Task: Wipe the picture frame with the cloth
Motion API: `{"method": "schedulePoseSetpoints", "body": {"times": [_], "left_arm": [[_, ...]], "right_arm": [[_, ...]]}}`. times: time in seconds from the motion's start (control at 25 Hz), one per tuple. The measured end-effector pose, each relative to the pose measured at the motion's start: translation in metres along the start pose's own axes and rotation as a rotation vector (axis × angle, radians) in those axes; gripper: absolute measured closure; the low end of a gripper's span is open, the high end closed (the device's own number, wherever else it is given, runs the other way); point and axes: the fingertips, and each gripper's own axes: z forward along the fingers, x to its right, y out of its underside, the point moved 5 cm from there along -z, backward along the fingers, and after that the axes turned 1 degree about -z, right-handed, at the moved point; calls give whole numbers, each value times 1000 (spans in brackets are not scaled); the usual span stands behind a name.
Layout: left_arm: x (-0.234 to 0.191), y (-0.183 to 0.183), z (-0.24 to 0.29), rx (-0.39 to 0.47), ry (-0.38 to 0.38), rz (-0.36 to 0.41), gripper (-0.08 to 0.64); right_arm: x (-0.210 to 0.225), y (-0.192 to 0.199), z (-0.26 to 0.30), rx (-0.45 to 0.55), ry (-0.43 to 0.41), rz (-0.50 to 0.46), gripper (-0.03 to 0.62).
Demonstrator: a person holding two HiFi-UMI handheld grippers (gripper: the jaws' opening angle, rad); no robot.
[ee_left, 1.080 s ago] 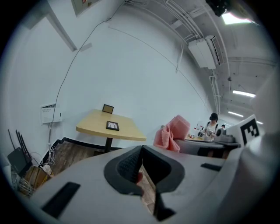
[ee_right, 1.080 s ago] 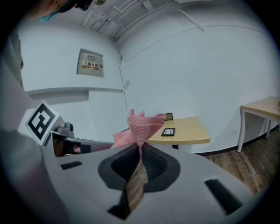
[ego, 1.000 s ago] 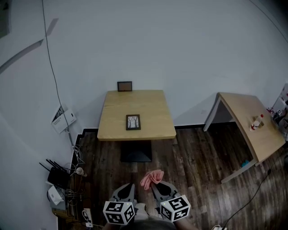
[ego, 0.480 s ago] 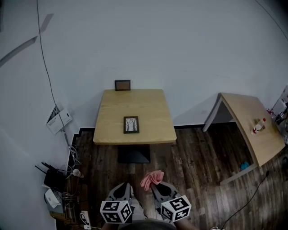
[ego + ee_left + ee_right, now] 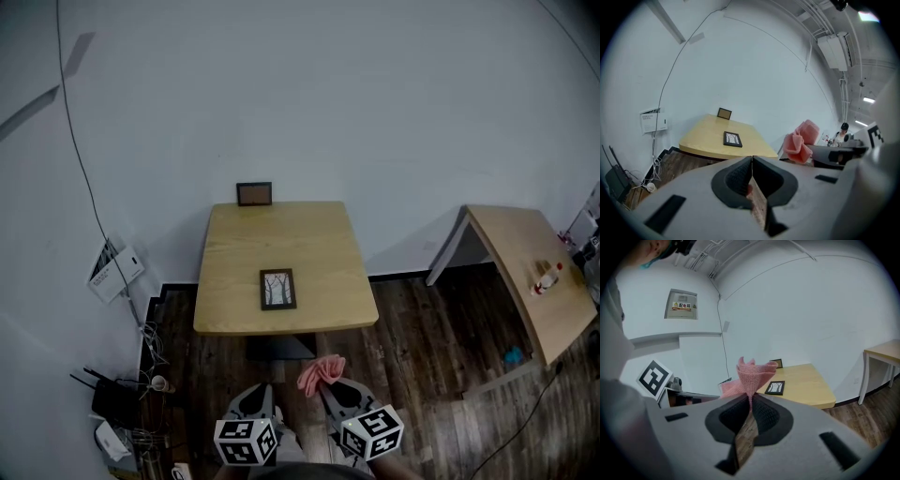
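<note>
A small dark picture frame [image 5: 277, 288] lies flat near the front of a light wooden table [image 5: 234, 309]; it also shows in the left gripper view [image 5: 732, 139] and the right gripper view [image 5: 775, 387]. My right gripper [image 5: 327, 385] is shut on a pink cloth [image 5: 320, 372], which stands up bunched from the jaws [image 5: 751, 374] and shows at the right in the left gripper view [image 5: 801, 140]. My left gripper [image 5: 262, 390] is shut with nothing in it. Both grippers hang over the floor, short of the table's front edge.
A second small frame [image 5: 254, 194] leans on the wall at the table's far edge. Another wooden table [image 5: 534, 309] with a small bottle [image 5: 546, 277] stands to the right. Routers and cables [image 5: 122, 398] crowd the floor at the left. Dark wood floor [image 5: 422, 347] lies between.
Both grippers have moved forward toward the table, which now lies closer and lower in the head view. The cloth stays in the right gripper.
</note>
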Motion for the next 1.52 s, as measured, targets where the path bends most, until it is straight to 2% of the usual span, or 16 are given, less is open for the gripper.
{"method": "schedulePoseSetpoints", "body": {"times": [0.52, 0.8, 1.2, 1.52], "left_arm": [[-59, -70, 85, -43, 31, 3, 555], [-82, -92, 123, -76, 63, 20, 555], [-106, -99, 172, -165, 119, 40, 555], [-112, -88, 192, -224, 143, -9, 555]], "right_arm": [[35, -60, 107, -4, 23, -26, 578], [48, -79, 150, 6, 42, -23, 578], [72, -86, 197, 5, 91, -1, 578], [89, -88, 216, -22, 106, 10, 578]]}}
